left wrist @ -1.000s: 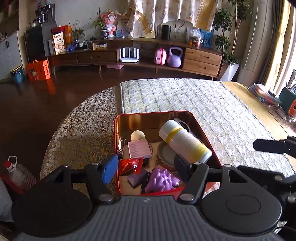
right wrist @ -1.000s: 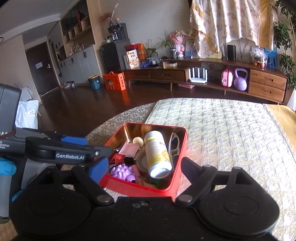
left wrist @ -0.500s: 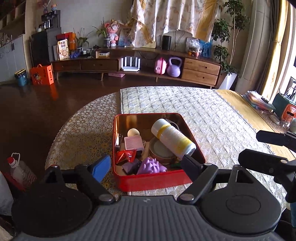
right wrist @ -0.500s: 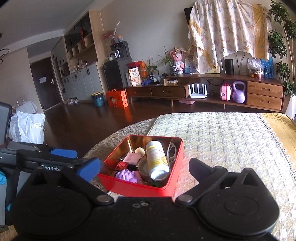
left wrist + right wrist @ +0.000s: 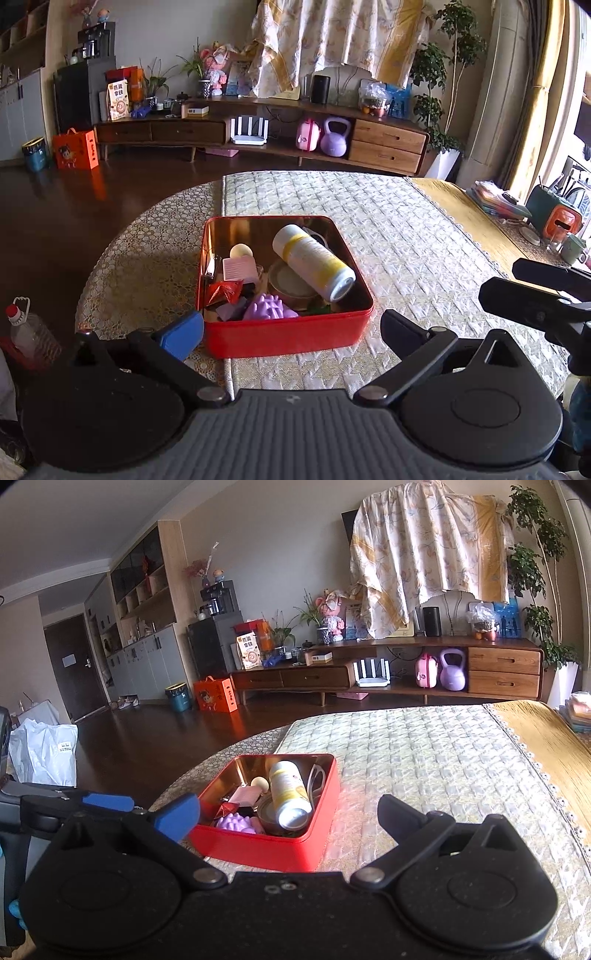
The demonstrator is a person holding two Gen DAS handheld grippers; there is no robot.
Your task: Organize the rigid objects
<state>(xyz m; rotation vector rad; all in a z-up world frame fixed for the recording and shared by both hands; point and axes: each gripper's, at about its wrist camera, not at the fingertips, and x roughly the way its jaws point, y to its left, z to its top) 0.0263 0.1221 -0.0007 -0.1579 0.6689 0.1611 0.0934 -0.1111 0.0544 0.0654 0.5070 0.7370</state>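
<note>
Red tin (image 5: 288, 338) is sitting on quilted table (image 5: 406, 229), sideboard (image 5: 258, 129) behind; both grippers are now backing off it, left gripper (image 5: 291, 326) jaws opening, right gripper (image 5: 288, 810) jaws wide, both empty.

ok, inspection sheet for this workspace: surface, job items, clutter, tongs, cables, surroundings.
Surface: table under quilted cloth, gold lace cloth at its left edge.
Job's things: red tin holds a white bottle lying tilted on a round tin, purple spiky ball, pink card, red wrapper.
Clutter: mugs and a green container at the table's far right edge.
Tongs: left tongs opening, right tongs open; both empty, short of the tin.
Cables: nothing seen on the table.
Surroundings: wooden sideboard, purple kettlebell, dark floor.
</note>
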